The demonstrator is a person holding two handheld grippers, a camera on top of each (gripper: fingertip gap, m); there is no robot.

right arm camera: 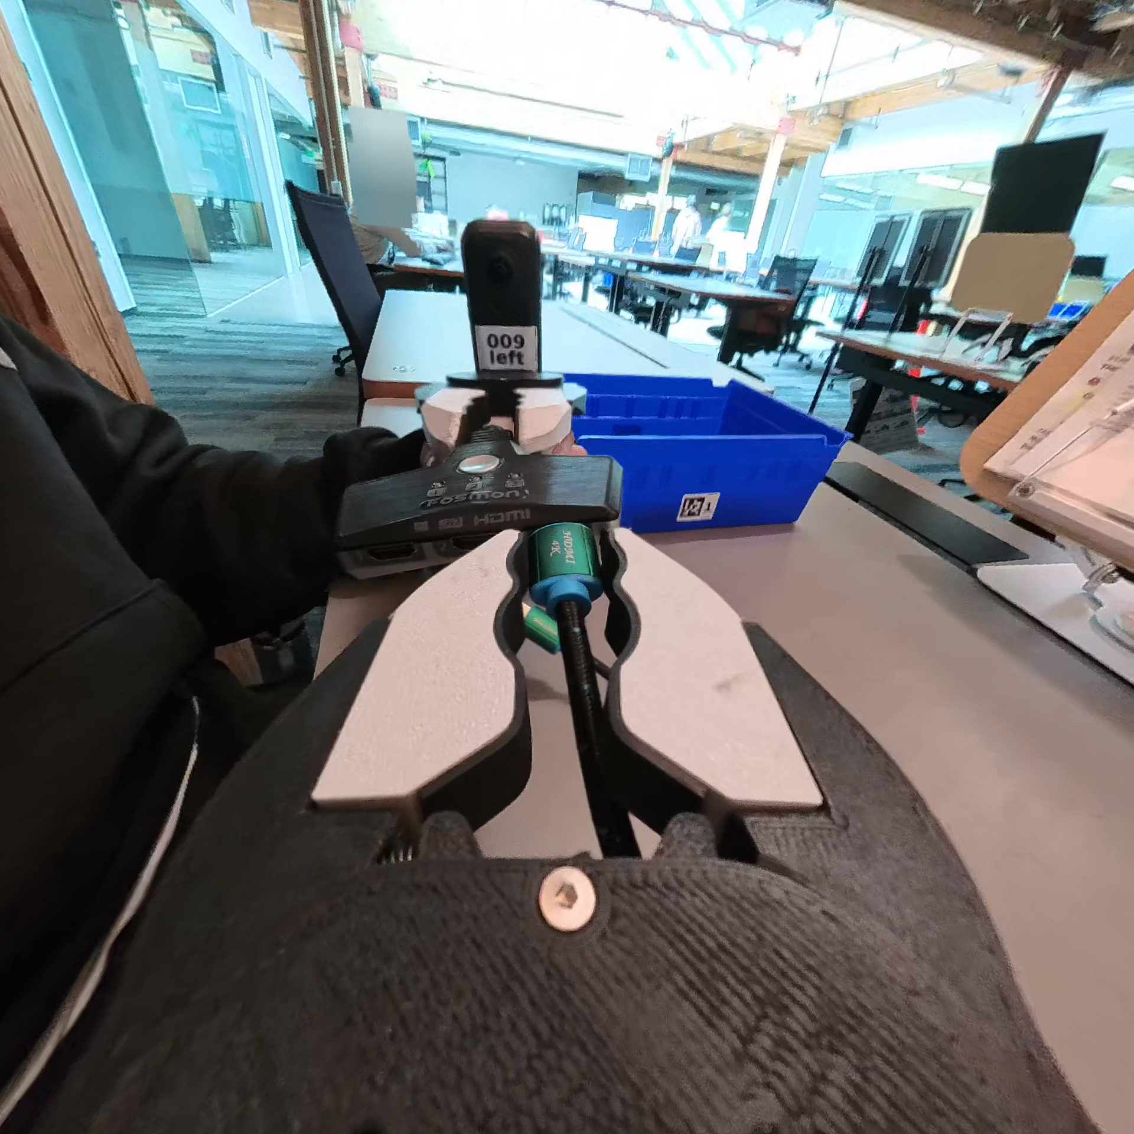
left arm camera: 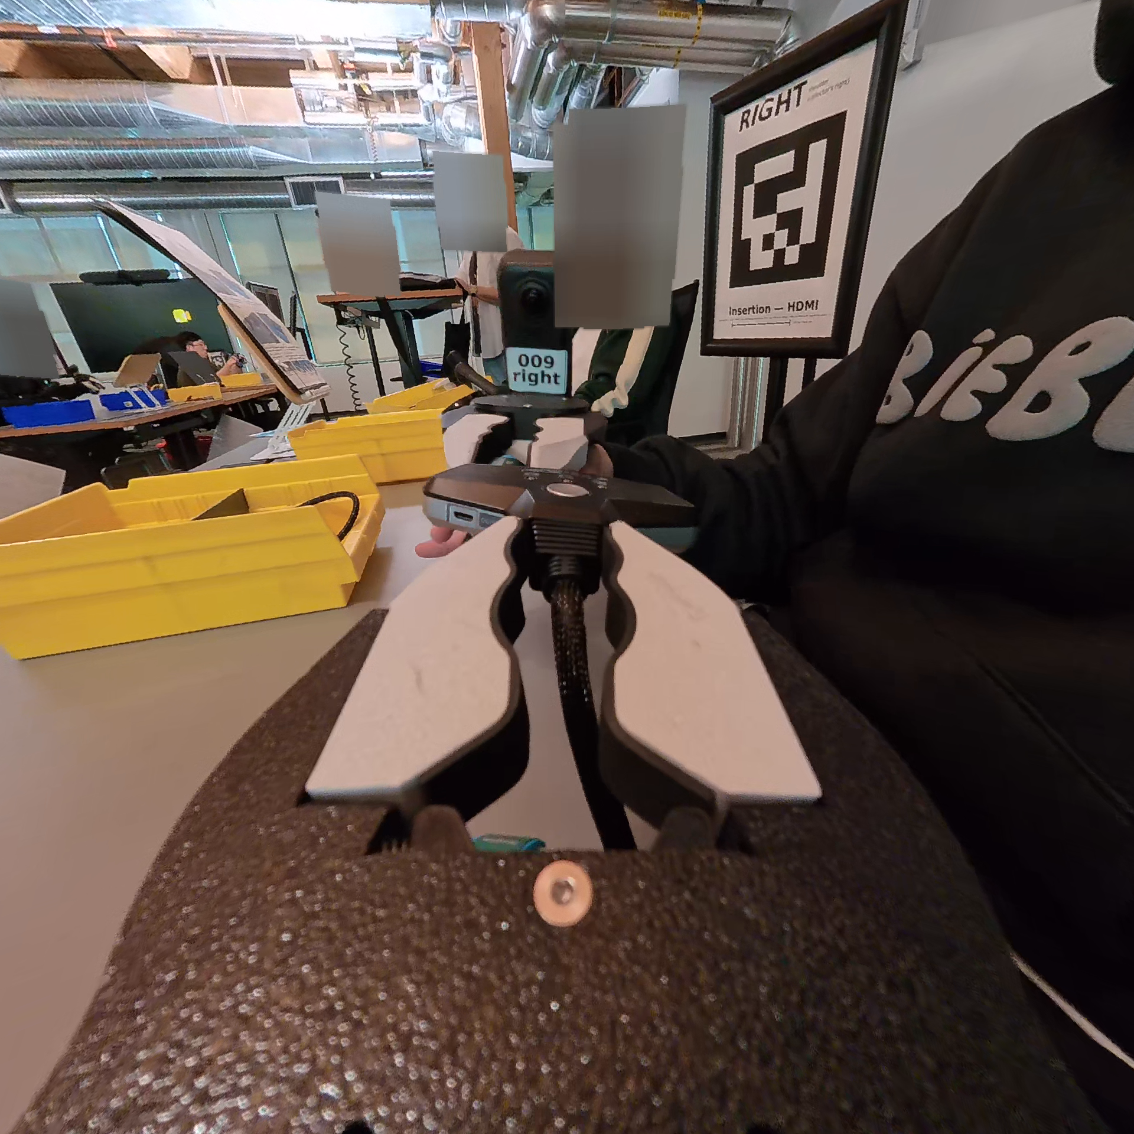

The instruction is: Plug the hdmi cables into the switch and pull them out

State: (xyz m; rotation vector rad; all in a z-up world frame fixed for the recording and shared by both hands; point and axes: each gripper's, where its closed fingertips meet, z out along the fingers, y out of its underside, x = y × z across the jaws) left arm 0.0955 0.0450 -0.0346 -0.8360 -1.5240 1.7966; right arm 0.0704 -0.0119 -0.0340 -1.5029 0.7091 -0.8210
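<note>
The black HDMI switch (left arm camera: 564, 491) hangs above the grey table between both grippers. My left gripper (left arm camera: 561, 534) is shut on the ribbed black plug (left arm camera: 563, 543) of the switch's own braided cable (left arm camera: 574, 644). My right gripper (right arm camera: 561, 540) is shut on a green HDMI plug (right arm camera: 561, 555) whose front end sits at the rightmost port of the switch (right arm camera: 478, 491). I cannot tell how deep it is in. Two ports (right arm camera: 393, 552) to its left are empty. A second green plug (right arm camera: 540, 626) lies on the table below. Each gripper shows beyond the switch in the other's view (left arm camera: 528, 435) (right arm camera: 500, 423).
Yellow bins (left arm camera: 184, 552) stand on the table left of the switch; one holds a black cable. A blue bin (right arm camera: 705, 466) stands on the far side. A framed marker sign (left arm camera: 791, 202), a person's black sweater (left arm camera: 982, 491) and a tilted clipboard stand (right arm camera: 1074, 429) are close by.
</note>
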